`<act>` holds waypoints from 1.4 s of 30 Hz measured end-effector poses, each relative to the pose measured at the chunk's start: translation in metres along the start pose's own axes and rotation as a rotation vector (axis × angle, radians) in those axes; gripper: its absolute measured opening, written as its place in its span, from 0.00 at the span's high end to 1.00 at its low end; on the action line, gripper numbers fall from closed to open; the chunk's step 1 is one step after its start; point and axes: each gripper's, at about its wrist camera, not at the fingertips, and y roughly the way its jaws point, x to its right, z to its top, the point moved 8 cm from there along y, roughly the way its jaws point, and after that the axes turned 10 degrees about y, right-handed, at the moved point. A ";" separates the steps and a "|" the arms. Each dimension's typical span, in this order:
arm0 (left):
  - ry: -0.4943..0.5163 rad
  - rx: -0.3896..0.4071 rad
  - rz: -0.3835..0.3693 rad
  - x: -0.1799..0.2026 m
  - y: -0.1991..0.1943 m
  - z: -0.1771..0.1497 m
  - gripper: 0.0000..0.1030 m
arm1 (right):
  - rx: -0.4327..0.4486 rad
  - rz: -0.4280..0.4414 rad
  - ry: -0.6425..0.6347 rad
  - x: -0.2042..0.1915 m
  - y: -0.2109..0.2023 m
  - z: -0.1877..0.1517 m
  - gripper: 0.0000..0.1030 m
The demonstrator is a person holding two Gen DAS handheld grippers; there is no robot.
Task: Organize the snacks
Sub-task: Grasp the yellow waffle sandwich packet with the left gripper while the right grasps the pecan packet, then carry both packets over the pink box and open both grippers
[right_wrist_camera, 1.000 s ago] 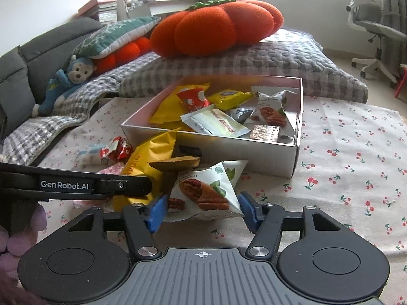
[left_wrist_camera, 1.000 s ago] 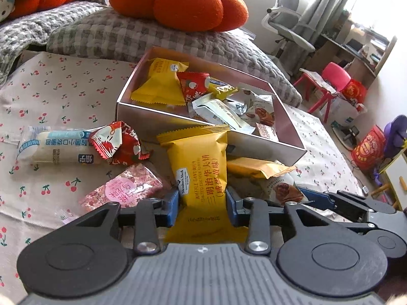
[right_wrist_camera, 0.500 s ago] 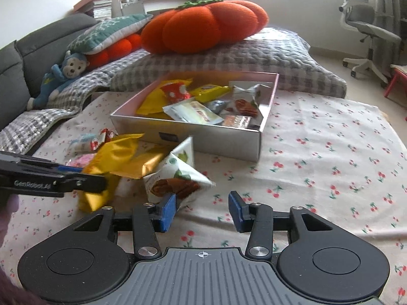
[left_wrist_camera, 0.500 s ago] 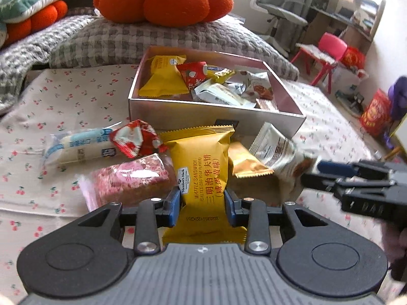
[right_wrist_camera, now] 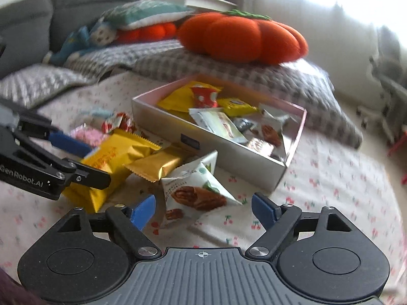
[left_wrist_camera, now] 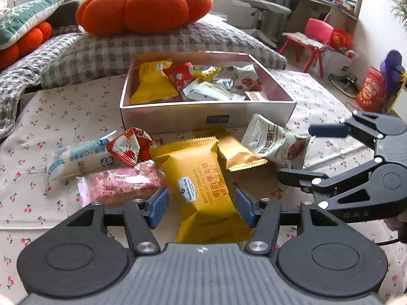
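Note:
A yellow waffle packet [left_wrist_camera: 201,185] lies on the cherry-print cloth between the blue pads of my left gripper [left_wrist_camera: 201,209]. Its jaws are opening, and a small gap shows on each side. A white pecan packet [right_wrist_camera: 195,190] rests on the cloth just ahead of my right gripper [right_wrist_camera: 203,212], whose jaws are opening wide and touch nothing. The grey box [left_wrist_camera: 208,119] behind holds several snacks. From the right wrist view, the left gripper [right_wrist_camera: 84,157] straddles the yellow packet [right_wrist_camera: 112,157]. The right gripper [left_wrist_camera: 310,152] stands beside the pecan packet [left_wrist_camera: 277,142].
A gold packet [left_wrist_camera: 236,155], a red packet [left_wrist_camera: 129,147], a long blue-white packet [left_wrist_camera: 78,157] and a pink packet [left_wrist_camera: 122,185] lie loose in front of the box. An orange pumpkin cushion [left_wrist_camera: 145,5] sits on a checked pillow [left_wrist_camera: 106,53] behind it.
Both pairs of jaws have spread. The left pads have come off the yellow packet. The right pads have let go of the pecan packet, which now lies on the cloth. Both views have rolled.

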 end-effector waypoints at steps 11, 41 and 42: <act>-0.052 -0.036 -0.021 -0.001 0.011 -0.004 0.47 | 0.011 -0.065 -0.122 -0.006 0.019 0.001 0.21; -0.157 0.034 -0.055 -0.012 -0.019 0.019 0.67 | -0.004 0.059 0.283 0.042 -0.018 0.008 0.38; -0.161 0.043 -0.053 -0.013 -0.020 0.022 0.67 | 0.002 0.061 0.297 0.044 -0.020 0.010 0.38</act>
